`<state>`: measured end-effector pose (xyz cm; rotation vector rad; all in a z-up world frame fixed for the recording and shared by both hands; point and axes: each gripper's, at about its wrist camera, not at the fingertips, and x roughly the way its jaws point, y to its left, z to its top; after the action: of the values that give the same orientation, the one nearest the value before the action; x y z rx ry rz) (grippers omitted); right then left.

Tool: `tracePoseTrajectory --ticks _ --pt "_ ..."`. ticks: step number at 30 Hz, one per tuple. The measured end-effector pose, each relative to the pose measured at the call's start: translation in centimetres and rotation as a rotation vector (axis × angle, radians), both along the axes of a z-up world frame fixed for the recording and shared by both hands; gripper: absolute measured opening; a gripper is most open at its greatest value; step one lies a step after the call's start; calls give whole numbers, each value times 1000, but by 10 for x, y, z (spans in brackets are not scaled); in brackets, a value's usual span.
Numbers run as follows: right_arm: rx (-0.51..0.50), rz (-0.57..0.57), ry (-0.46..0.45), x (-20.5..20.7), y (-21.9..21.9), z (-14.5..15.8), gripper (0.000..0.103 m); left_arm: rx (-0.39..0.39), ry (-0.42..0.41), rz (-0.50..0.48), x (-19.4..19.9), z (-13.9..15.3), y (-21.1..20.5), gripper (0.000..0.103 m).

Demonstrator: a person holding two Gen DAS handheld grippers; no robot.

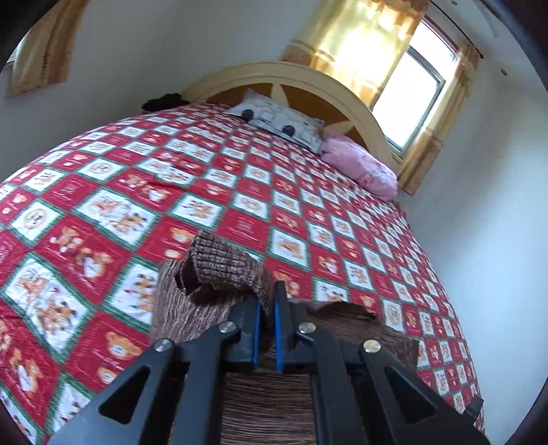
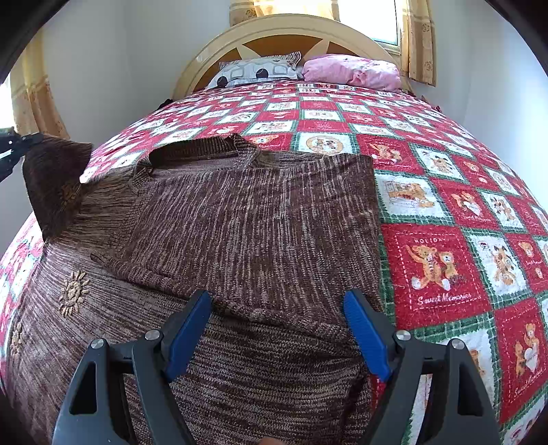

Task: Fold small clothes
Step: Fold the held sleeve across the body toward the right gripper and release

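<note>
My right tongs [image 2: 277,333] gape over the brown sweater [image 2: 246,219]; its right side lies folded in. My left tongs [image 1: 269,308] clamp the raised left part; folding unfinished.

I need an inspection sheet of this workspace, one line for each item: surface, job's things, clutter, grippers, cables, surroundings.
Surface: bed with a red, white and green checked quilt, lightly wrinkled.
Job's things: brown knit sweater spread on the quilt, its right side already folded inward; one part lifted at the left.
Clutter: patterned pillow and pink pillow at the headboard; dark item at the far bed edge, unclear.
Grippers: left gripper shut on the sweater's fabric; right gripper open over the sweater, holding nothing.
Cables: nothing seen.
Surroundings: cream headboard, window, yellow curtains, white walls.
</note>
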<state>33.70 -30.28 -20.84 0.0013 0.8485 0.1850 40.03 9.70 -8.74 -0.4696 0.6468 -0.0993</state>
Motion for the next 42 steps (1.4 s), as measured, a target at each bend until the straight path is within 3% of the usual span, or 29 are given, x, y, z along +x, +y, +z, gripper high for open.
tracePoseTrajectory --ticks 13,17,19,20,23,24,26,27,28,31,35,37,42 --pt "50 -1 -10 -1 -8 0 81 4 57 -177 4 -44 -121 6" --pt "58 -1 -10 -1 -8 0 81 82 85 -186 2 -59 -142 7" --pt "64 -1 -11 -1 -9 0 81 130 133 -201 4 -67 -146 17" --pt "66 -1 -11 -1 -10 0 81 144 155 -226 3 -71 -147 17" --pt "70 -1 -10 0 -10 0 81 178 122 -291 -19 -67 -141 19" --pt "70 -1 -10 0 -10 0 81 214 95 -309 -29 -64 -139 26" --pt "69 -1 -10 0 -10 0 81 317 22 -310 -53 -57 -127 51" --pt "68 -1 -10 0 -10 -1 81 379 -16 -275 -65 -55 -116 70" --pt "68 -1 -10 0 -10 -1 81 435 -42 -220 -70 -54 -104 79" --pt "59 0 -8 0 -10 -1 81 580 12 -37 -61 -62 -63 78" --pt "40 -1 -6 1 -8 -1 81 587 173 53 -34 -91 -23 78" --pt "26 -2 -4 1 -6 -2 81 546 222 26 -30 -104 -17 78" --pt "-102 -15 -5 1 11 10 81 443 228 38 -36 -108 -1 92"
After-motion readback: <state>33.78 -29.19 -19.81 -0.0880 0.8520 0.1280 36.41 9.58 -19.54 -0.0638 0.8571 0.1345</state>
